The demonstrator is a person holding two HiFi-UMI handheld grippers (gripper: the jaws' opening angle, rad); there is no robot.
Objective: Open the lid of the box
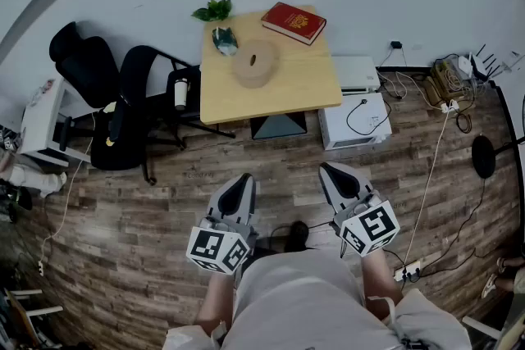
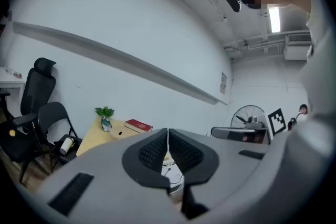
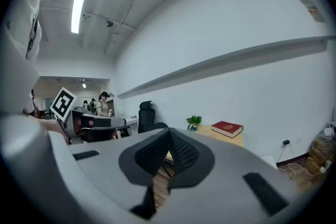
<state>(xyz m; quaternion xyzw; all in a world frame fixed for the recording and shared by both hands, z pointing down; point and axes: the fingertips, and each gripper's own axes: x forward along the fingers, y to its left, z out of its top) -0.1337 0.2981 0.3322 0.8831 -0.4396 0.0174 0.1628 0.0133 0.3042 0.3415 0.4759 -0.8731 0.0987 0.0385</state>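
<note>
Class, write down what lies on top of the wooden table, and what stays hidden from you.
On the table lie a red book, a round box and a small plant. The lid covers the box, so its inside cannot be seen.

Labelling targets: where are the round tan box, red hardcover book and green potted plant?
round tan box (image 1: 257,68), head view, lid top.
red hardcover book (image 1: 294,22), head view, front cover.
green potted plant (image 1: 215,11), head view, leaves.

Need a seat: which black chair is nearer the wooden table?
The black chair by the white cup, beside the table; the headrest office chair is farther.
</note>
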